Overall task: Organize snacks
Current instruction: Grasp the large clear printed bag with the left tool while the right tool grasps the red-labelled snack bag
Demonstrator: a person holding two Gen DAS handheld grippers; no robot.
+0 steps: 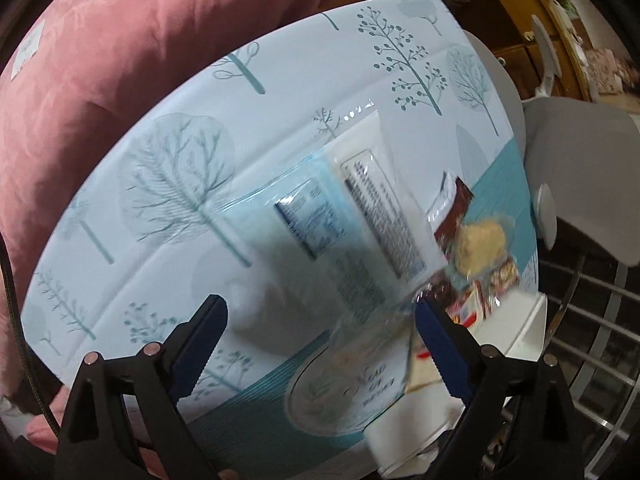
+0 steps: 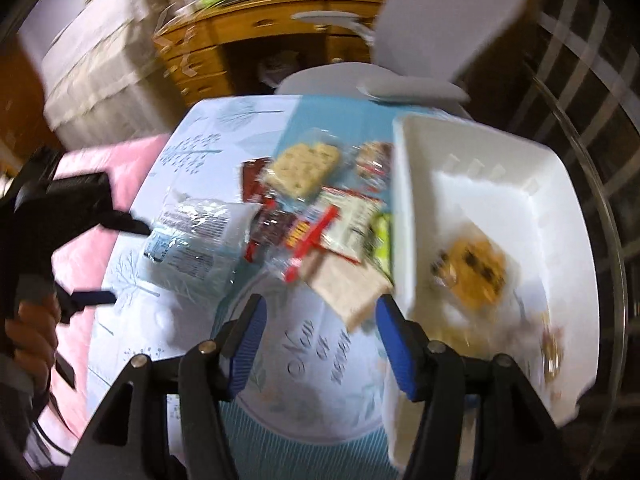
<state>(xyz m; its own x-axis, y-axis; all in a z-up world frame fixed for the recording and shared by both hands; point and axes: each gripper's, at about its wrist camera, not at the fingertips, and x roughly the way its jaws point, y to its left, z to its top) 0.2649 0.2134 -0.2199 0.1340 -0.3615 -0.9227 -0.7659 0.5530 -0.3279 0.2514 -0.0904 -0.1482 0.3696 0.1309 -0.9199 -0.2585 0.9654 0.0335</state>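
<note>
Several wrapped snacks lie heaped on the tree-print tablecloth point(image 1: 180, 184): a pale square cracker pack point(image 2: 304, 168), red-and-brown wrappers point(image 2: 276, 228) and a beige wafer pack point(image 2: 344, 288). Left of the heap lies a clear blue-tinted packet point(image 2: 192, 240) point(image 1: 316, 220), next to a white packet point(image 1: 384, 208). A white tray point(image 2: 416, 208) at the right holds a chip cookie point(image 2: 476, 276). My left gripper point(image 1: 320, 320) point(image 2: 116, 260) hangs open just in front of the blue packet, gripping nothing. My right gripper point(image 2: 320, 320) is open above the cloth, the wafer pack's corner lying loose between its fingers.
A pink cushion point(image 1: 120, 80) lies along the table's left side. A grey chair point(image 1: 580, 152) stands behind the table, with wooden drawers point(image 2: 208, 52) beyond. A metal rack point(image 1: 592, 340) lies past the tray's edge point(image 1: 520, 332). A hand point(image 2: 32, 328) holds the left gripper.
</note>
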